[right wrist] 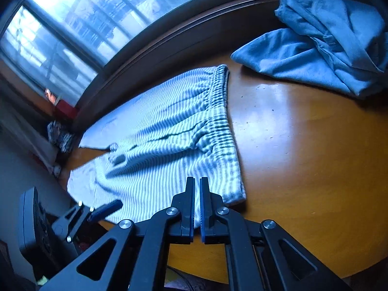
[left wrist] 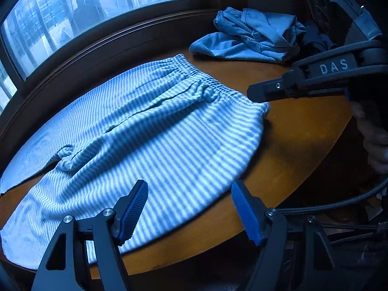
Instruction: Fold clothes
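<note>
We have the blue-and-white striped elastic-waist shorts [left wrist: 150, 131] spread flat on the round wooden surface [right wrist: 303, 150], unfolded. Our left claw [left wrist: 189, 211] gapes wide and empty; our right claw [right wrist: 197, 208] is nearly closed at the waistband corner, whether pinching we cannot tell. The crumpled blue garment [right wrist: 327, 46] waits.

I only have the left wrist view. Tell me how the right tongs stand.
Observer: The right tongs are closed on the striped shorts; cloth fills the thin gap between them.
Operator: Report what lies past the leg end of the shorts.
Observer: A grey patterned cloth sits bunched below the window frame.
Operator: Name anything else there.
Observer: A small red thing sits just above that cloth; I cannot tell what it is.
</note>
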A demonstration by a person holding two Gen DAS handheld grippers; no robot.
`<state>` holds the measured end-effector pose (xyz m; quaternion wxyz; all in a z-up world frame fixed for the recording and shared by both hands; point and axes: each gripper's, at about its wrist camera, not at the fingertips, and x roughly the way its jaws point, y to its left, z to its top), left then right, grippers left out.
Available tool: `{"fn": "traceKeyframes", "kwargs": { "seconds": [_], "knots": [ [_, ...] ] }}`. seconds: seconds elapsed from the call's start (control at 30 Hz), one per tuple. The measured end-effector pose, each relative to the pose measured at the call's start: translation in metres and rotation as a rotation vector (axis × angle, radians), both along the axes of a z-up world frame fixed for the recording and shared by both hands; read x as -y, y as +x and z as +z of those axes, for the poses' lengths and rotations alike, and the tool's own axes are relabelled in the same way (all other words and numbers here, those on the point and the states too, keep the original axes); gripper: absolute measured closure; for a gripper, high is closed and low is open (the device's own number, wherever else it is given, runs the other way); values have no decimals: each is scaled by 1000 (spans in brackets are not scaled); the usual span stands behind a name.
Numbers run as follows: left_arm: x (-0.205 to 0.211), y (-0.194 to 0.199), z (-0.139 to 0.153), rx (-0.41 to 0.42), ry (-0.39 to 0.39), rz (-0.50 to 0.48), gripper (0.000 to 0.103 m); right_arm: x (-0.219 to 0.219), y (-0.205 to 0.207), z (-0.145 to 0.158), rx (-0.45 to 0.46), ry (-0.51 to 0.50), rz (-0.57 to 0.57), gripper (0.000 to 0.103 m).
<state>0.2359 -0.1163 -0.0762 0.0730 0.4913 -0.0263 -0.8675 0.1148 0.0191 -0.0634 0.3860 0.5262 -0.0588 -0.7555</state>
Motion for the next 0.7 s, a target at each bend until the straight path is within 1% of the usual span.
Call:
{"fn": "traceKeyframes", "kwargs": {
  "seconds": [0.03, 0.07, 0.13, 0.17, 0.2, 0.23, 0.27, 0.33, 0.4, 0.5, 0.6, 0.63, 0.67, 0.7],
  "knots": [
    [-3, -1, -1, 4, -3, -5, 33, -1, 1, 0, -11, 9, 29, 98],
    [-6, -3, -3, 9, -5, -9, 33, 0, 3, 2, -50, 37, 72, 98],
    [-11, -5, -6, 18, -10, -18, 33, 3, 12, 7, -157, 133, 160, 88],
    [-14, -6, -8, 26, -10, -23, 33, 4, 14, 7, -197, 171, 195, 76],
    [-18, -8, -12, 37, -9, -32, 33, 4, 17, 7, -222, 203, 231, 66],
    [-21, -9, -14, 45, -10, -37, 33, 5, 21, 7, -244, 235, 268, 63],
    [-22, -9, -15, 46, -11, -34, 33, 4, 20, 4, -223, 237, 282, 62],
    [-25, -10, -17, 49, -14, -29, 33, 0, 17, -3, -160, 226, 297, 62],
    [-24, -10, -18, 51, -14, -16, 33, 0, 13, -11, -74, 189, 287, 62],
    [-21, -10, -18, 52, -22, 9, 33, 3, 0, -28, 79, 103, 240, 62],
    [-17, -9, -17, 52, -24, 27, 33, 3, -13, -38, 171, 17, 177, 62],
    [-16, -9, -17, 50, -25, 31, 33, 3, -17, -40, 195, -5, 152, 65],
    [-15, -10, -17, 49, -26, 35, 33, 4, -19, -42, 211, -21, 128, 83],
    [-15, -11, -16, 46, -27, 39, 33, 4, -22, -44, 221, -30, 107, 96]
  ]
}}
